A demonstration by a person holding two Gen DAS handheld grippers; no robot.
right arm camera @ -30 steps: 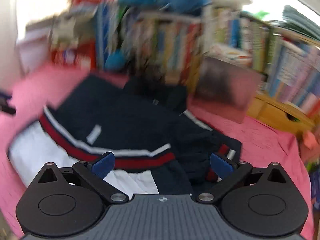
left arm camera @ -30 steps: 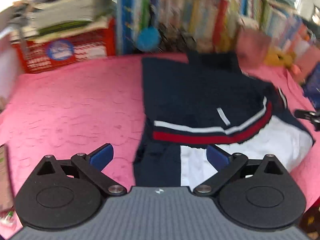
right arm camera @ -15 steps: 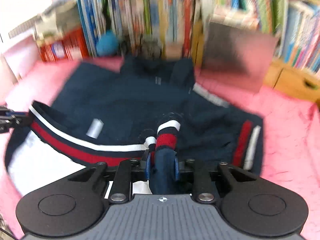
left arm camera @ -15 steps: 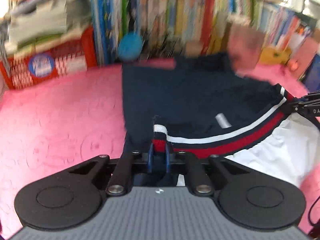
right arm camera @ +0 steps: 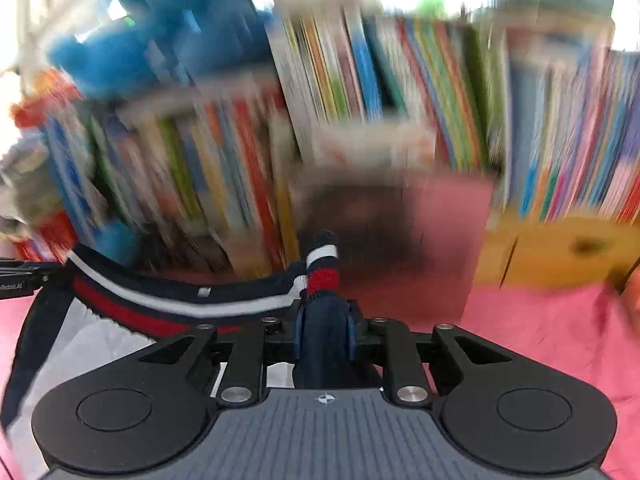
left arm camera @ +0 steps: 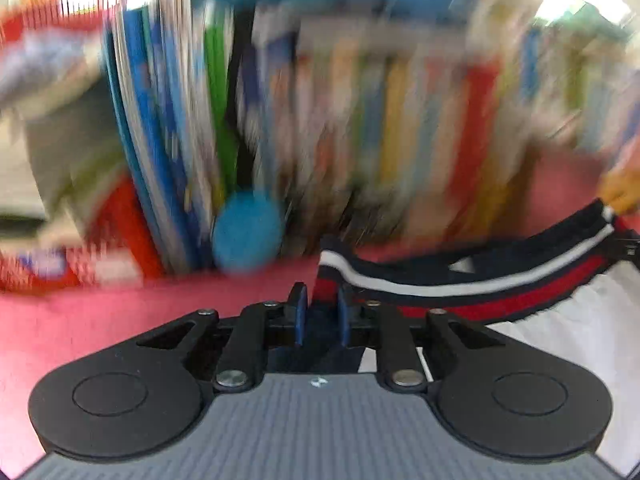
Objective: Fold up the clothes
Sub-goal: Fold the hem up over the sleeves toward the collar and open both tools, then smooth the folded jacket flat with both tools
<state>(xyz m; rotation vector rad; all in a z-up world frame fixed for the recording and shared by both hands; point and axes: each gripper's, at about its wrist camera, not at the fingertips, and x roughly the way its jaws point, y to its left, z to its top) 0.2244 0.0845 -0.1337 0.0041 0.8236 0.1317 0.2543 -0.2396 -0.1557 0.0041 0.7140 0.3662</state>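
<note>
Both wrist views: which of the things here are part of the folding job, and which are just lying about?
Part of the job:
- navy jacket, striped hem lifted
- left claw, shut on the hem
- right claw, shut on the hem
- pink bedspread underneath

Lying about:
- shelved books
- blue ball
- blue plush toy
- wooden drawer unit

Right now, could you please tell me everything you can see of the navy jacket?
The navy jacket looks knitted, with a ribbed hem striped white and red and a white lining showing beneath. It hangs lifted over the pink bedcover, its hem stretched between the two grippers. The left gripper is shut on one hem corner, the right gripper on the other. Motion blur hides finer detail.
</note>
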